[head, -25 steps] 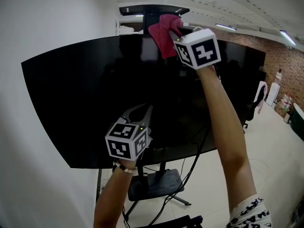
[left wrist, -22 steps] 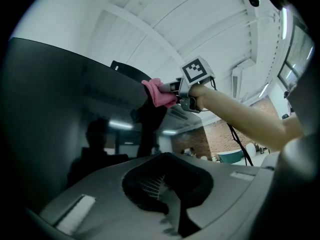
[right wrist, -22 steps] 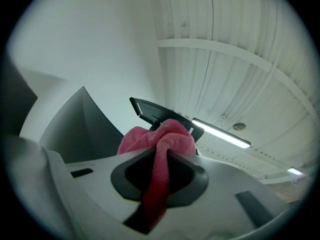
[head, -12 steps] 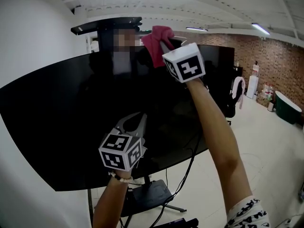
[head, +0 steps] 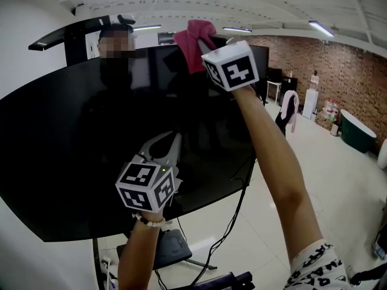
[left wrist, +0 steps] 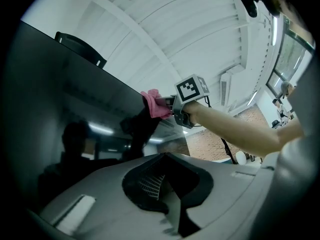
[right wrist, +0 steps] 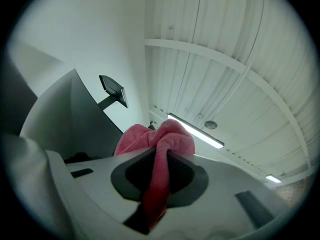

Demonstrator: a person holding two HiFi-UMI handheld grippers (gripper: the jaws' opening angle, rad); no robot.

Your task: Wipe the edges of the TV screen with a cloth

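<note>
The big black TV screen (head: 91, 138) fills the left and middle of the head view. My right gripper (head: 202, 41) is raised to the screen's top edge and is shut on a pink cloth (head: 192, 41) that lies bunched over that edge. In the right gripper view the cloth (right wrist: 160, 144) hangs squeezed between the jaws of the right gripper (right wrist: 160, 156), with the screen (right wrist: 90, 119) at the left. My left gripper (head: 168, 142) is shut with nothing in it, its tips close to the lower screen. The left gripper view shows its own jaws (left wrist: 166, 155) closed, and the cloth (left wrist: 156, 104) far above.
The TV stands on a wheeled stand with a dark base (head: 163, 249), and cables (head: 237, 213) hang below it. A black shelf (head: 66, 35) sticks up behind the top edge. A white wall is on the left, and a brick wall (head: 338, 59) and a chair (head: 289, 110) are on the right.
My right gripper has slid the cloth to the right along the top edge, away from the stand's shelf. The left gripper keeps its place at the lower screen.
</note>
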